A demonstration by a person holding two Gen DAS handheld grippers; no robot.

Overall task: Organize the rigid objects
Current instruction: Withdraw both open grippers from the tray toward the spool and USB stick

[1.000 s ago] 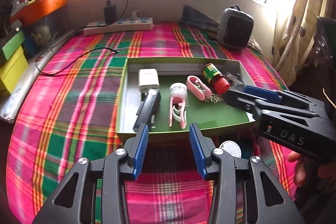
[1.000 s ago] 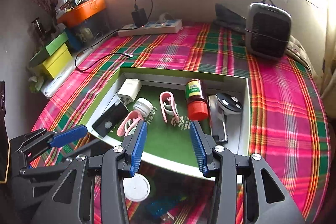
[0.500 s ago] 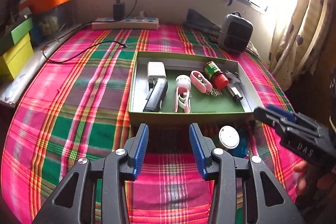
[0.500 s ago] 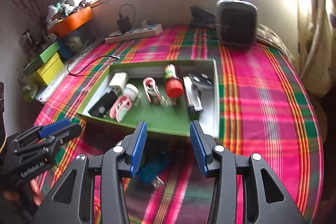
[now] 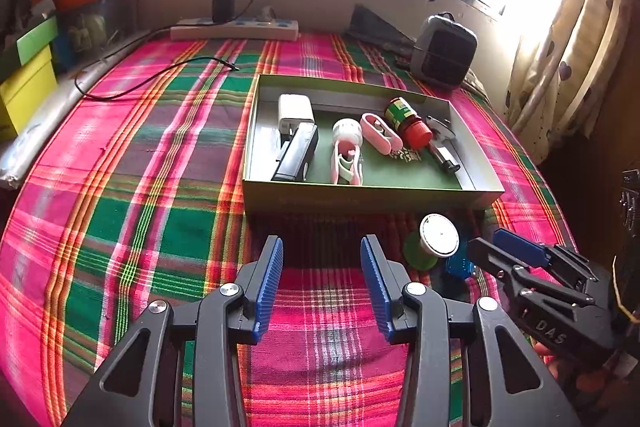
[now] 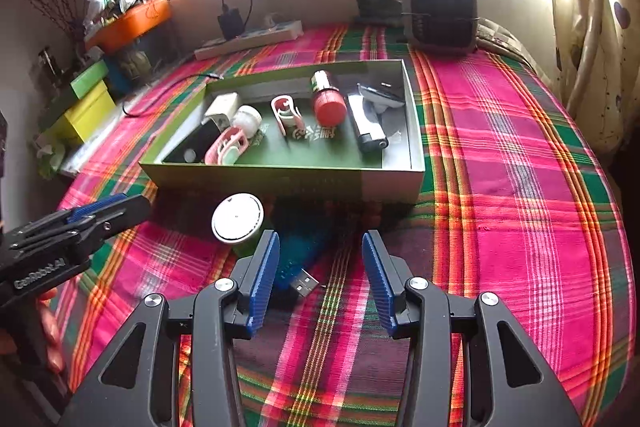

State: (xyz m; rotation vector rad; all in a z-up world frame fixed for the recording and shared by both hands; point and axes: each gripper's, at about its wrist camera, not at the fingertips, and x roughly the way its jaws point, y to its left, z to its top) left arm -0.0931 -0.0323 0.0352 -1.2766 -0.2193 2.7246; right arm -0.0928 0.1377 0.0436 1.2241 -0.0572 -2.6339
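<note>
Left gripper [image 5: 321, 285] partly spread, empty, above plaid cloth [image 5: 140, 187]; right gripper [image 6: 320, 277] partly spread, empty, over blue USB stick [image 6: 298, 263]; green white-lidded jar [image 6: 238, 221] beside it, before green box [image 6: 280, 179].

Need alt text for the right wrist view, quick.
Open right hand-held gripper hovers over a blue USB stick and a white-lidded green jar on plaid cloth, just outside a green tray of small items.

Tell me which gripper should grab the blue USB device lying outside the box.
Right. The right gripper hangs open almost over the blue USB device; the left gripper faces bare cloth beside it.
</note>
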